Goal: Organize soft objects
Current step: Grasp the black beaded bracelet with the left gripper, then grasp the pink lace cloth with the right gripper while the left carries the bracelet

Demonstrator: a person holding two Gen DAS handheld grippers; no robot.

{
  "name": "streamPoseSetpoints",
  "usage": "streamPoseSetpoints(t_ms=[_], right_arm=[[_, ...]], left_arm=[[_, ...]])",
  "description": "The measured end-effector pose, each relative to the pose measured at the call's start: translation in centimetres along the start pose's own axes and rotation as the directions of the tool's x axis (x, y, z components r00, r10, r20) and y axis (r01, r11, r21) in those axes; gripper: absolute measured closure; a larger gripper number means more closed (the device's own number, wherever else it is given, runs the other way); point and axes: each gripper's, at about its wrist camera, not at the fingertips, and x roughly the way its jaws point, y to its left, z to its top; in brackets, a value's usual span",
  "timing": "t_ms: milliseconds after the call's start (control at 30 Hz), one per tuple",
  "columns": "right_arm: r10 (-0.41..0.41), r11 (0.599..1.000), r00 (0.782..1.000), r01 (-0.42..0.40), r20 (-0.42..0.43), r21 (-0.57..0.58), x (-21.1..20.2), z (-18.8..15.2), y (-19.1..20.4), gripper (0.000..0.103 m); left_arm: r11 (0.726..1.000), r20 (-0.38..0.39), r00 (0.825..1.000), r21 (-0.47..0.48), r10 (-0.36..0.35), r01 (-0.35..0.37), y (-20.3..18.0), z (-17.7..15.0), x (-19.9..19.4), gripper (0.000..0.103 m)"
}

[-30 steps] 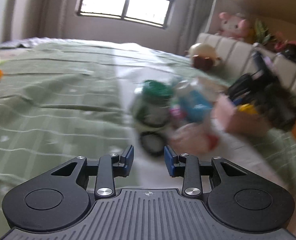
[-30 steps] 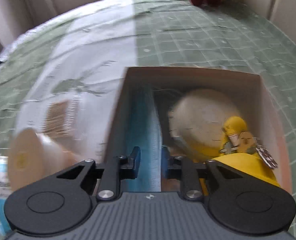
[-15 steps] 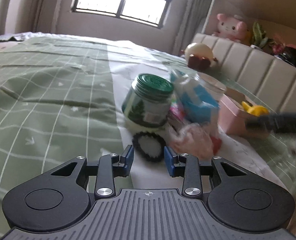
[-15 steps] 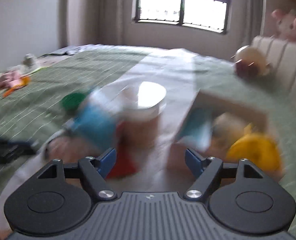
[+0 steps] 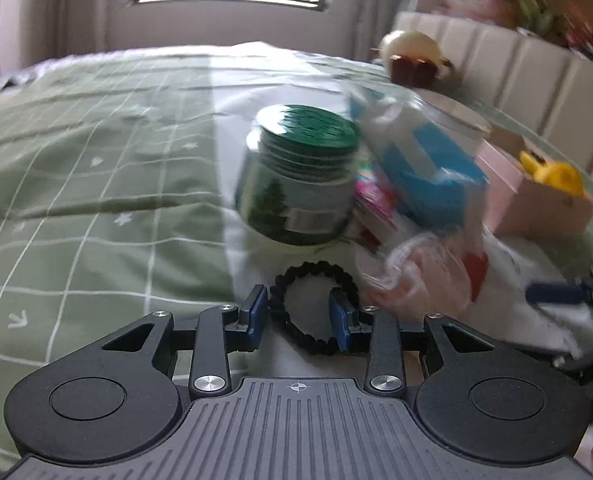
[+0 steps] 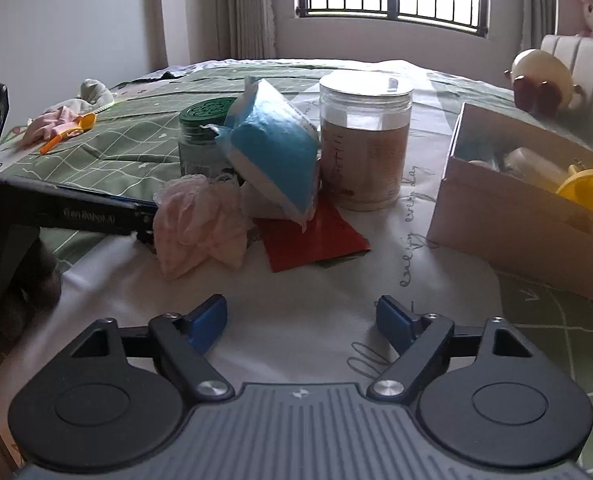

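- Left gripper (image 5: 299, 316): jaws part-open, straddling the near arc of a black beaded bracelet (image 5: 311, 306) lying flat on the white cloth; the pads seem just clear of the beads, so this reads as lining up for a pick.
- Green-lidded glass jar (image 5: 296, 176): upright just beyond the bracelet, limiting any forward push.
- Pink crumpled mesh pouf (image 6: 198, 224) and blue-and-white soft packet (image 6: 272, 152): heaped centre, the packet leaning on a clear lidded canister (image 6: 364, 140).
- Right gripper (image 6: 301, 322): jaws opening, nothing between them, over bare cloth.
- Pink cardboard box (image 6: 508, 236): far right, open-topped, partly filled; the likely destination.
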Motion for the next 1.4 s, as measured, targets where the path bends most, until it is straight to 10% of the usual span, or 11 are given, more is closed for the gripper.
streamPoseSetpoints(t_ms=[133, 367, 733, 800, 867, 967, 1400], right_arm=[[0.045, 0.999, 0.999, -0.045, -0.027, -0.019, 0.3, 0.1, 0.0, 0.005], [0.094, 0.992, 0.991, -0.101, -0.094, -0.073, 0.3, 0.3, 0.3, 0.0], [0.07, 0.993, 0.995, -0.063, 0.069, -0.101, -0.3, 2.9, 3.3, 0.007], [0.067, 0.994, 0.997, -0.063, 0.044, -0.093, 1.0, 3.7, 3.7, 0.018], [0.076, 0.994, 0.997, -0.077, -0.018, -0.081, 2.1, 4.1, 3.7, 0.067], [0.075, 0.995, 0.997, -0.076, -0.024, -0.06, 0.7, 3.8, 3.3, 0.082], [-0.04, 0.998, 0.996, 0.044, 0.08, -0.042, -13.8, -2.0, -3.0, 0.084]], left_arm=[[0.999, 0.019, 0.999, 0.007, -0.046, 0.046, 0.0, -1.0, -0.8, 0.091], [0.998, 0.037, 0.997, 0.01, -0.067, 0.067, 0.7, -3.6, -4.1, 0.092], [0.998, 0.093, 0.994, -0.004, -0.062, 0.063, 1.3, -6.3, -6.4, 0.092], [0.998, 0.094, 0.993, -0.008, -0.065, 0.066, 1.3, -6.3, -6.5, 0.092], [0.997, 0.096, 0.993, -0.012, -0.069, 0.07, 1.3, -6.3, -6.7, 0.093], [0.996, 0.092, 0.992, 0.016, -0.084, 0.083, 0.6, -6.2, -7.3, 0.093], [0.953, 0.13, 0.957, 0.195, -0.258, 0.231, -8.0, -4.0, -10.9, 0.093]])
